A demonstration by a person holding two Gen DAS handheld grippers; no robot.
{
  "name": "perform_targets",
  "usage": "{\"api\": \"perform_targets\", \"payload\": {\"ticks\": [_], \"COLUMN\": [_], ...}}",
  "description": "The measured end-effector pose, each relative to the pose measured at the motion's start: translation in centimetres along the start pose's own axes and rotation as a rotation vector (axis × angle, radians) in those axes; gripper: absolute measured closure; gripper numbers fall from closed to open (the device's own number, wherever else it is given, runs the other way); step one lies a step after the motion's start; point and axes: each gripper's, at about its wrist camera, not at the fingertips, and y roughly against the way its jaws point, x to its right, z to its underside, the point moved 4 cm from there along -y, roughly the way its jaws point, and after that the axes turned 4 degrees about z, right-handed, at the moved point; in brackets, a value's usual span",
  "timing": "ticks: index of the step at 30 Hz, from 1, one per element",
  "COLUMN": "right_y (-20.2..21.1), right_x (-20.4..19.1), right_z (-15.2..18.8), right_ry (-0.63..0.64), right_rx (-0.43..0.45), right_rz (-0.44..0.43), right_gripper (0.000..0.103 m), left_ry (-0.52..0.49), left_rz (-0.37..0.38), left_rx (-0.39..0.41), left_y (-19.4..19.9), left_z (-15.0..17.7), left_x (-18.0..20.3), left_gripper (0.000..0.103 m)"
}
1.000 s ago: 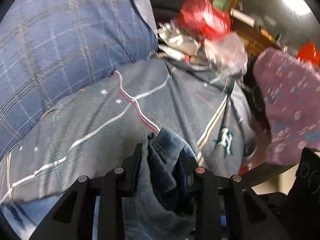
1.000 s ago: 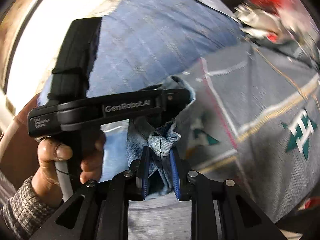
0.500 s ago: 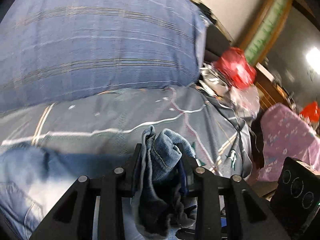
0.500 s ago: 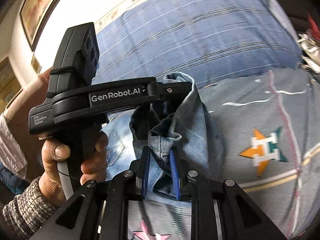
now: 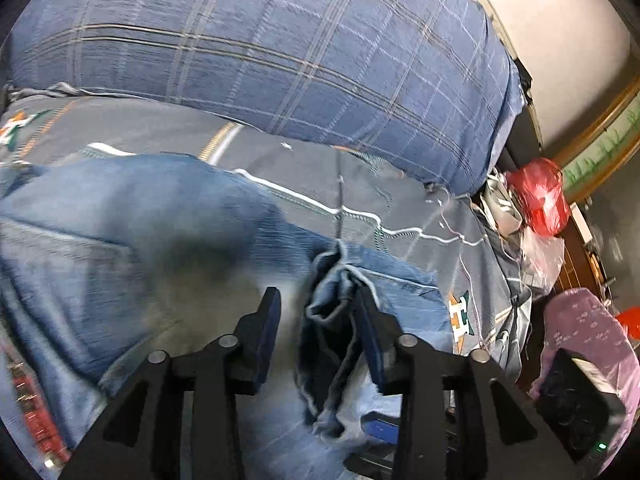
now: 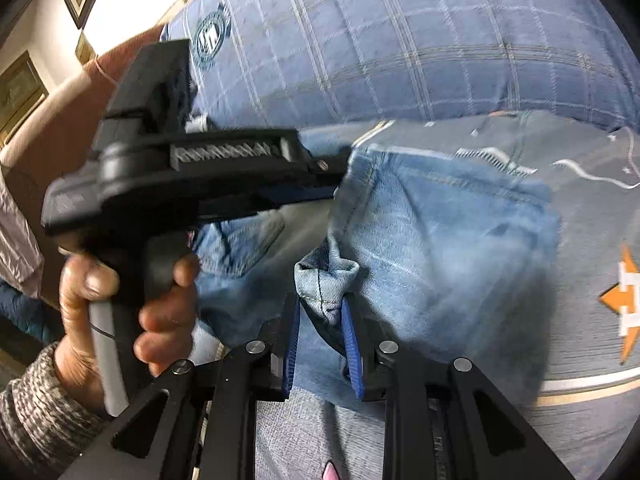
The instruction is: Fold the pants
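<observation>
Light blue denim pants [image 5: 120, 232] lie on a grey patterned bed sheet [image 5: 400, 208], with the leg ends folded over onto the upper part. My left gripper [image 5: 316, 312] has its jaws spread apart; a bunched hem [image 5: 336, 320] rests loosely against the right finger. My right gripper [image 6: 320, 316] has its blue pads [image 6: 348, 340] on either side of a hem fold [image 6: 326, 284] and looks part open. The pants [image 6: 440, 240] spread ahead in the right wrist view, where the left gripper's body [image 6: 192, 176] shows in a hand.
A large blue plaid pillow [image 5: 280, 48] lies behind the pants. Red and clear plastic bags [image 5: 540, 196] and a purple floral cloth [image 5: 580, 328] sit off the bed's right side. Picture frames [image 6: 20, 84] hang on the wall at left.
Both grippers carried the leg ends leftward over the pants and lowered them. The left jaws have opened and released the hem; the right jaws have widened around theirs.
</observation>
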Motion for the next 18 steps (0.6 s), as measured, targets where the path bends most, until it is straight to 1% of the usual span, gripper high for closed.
{"api": "perform_targets", "payload": {"ticks": [1, 3, 4, 6, 8, 9, 10, 12, 13, 14, 16, 18], "right_y": [-0.3, -0.1, 0.3, 1.9, 4.0, 4.9, 5.9, 6.8, 6.8, 6.5, 4.9, 2.0], "right_x": [0.1, -0.1, -0.2, -0.7, -1.0, -0.8, -0.4, 1.2, 2.0, 2.6, 3.5, 3.8], "right_z": [-0.1, 0.1, 0.1, 0.1, -0.3, -0.7, -1.1, -2.9, -4.0, -5.0, -6.5, -7.2], "right_ry": [0.000, 0.009, 0.019, 0.047, 0.070, 0.068, 0.057, 0.015, -0.004, -0.016, -0.024, -0.025], "right_rx": [-0.008, -0.017, -0.014, 0.002, 0.030, 0.051, 0.079, 0.118, 0.124, 0.122, 0.067, -0.029], "right_rz": [-0.013, -0.037, -0.050, -0.081, -0.121, -0.125, -0.115, -0.077, -0.051, -0.034, -0.049, -0.079], "right_gripper": [0.072, 0.062, 0.059, 0.046, 0.045, 0.045, 0.045, 0.047, 0.049, 0.054, 0.057, 0.062], "left_ry": [0.003, 0.006, 0.008, 0.012, -0.005, -0.019, -0.036, -0.051, -0.057, -0.060, -0.059, -0.022], "left_rz": [0.000, -0.005, -0.009, -0.018, -0.028, -0.028, -0.022, -0.007, -0.003, -0.017, -0.046, -0.093], "left_rx": [0.019, 0.055, 0.076, 0.105, 0.112, 0.112, 0.106, 0.083, 0.064, 0.036, -0.007, -0.070], "left_y": [0.9, 2.4, 3.2, 4.6, 5.2, 5.2, 5.0, 4.2, 3.5, 2.5, 1.0, -1.1], "left_z": [0.0, -0.3, -0.3, -0.3, 0.1, 0.5, 1.2, 2.4, 3.1, 4.1, 5.3, 6.6], "left_x": [-0.2, -0.2, -0.2, 0.1, 0.9, 1.4, 2.2, 3.2, 3.6, 3.9, 3.8, 2.7], "left_gripper": [0.057, 0.052, 0.052, 0.051, 0.050, 0.050, 0.050, 0.050, 0.050, 0.050, 0.050, 0.050]}}
